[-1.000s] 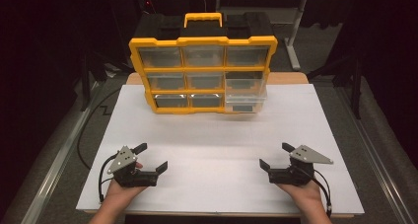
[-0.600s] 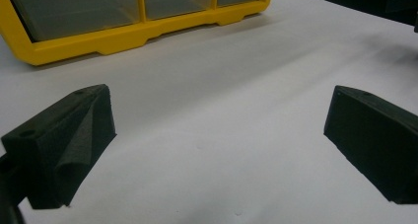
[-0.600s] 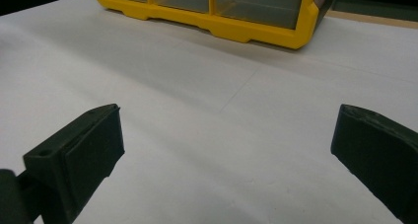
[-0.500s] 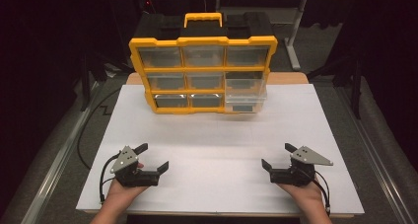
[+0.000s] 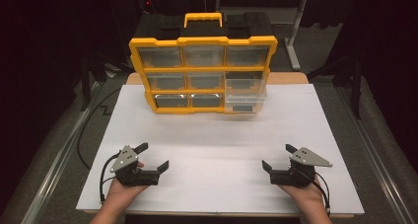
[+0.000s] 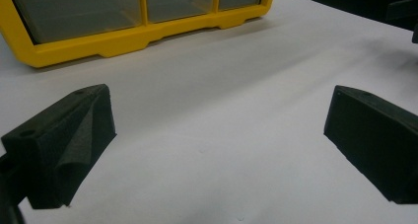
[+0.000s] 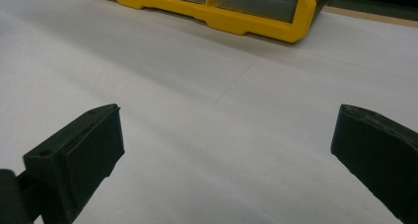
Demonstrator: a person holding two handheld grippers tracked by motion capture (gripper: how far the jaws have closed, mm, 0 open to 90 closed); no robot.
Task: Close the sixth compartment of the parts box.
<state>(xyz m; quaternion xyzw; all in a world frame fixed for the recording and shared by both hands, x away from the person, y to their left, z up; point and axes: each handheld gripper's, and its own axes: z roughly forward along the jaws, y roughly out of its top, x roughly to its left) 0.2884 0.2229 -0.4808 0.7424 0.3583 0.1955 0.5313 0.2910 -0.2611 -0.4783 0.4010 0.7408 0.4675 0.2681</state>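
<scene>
We had the left gripper and right gripper resting wide open, holding nothing, parked clear of the yellow drawer box standing at 12 o'clock on the table.

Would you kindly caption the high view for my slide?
Two open claws, left and right, rest on a white table before a yellow drawer organizer.
</scene>
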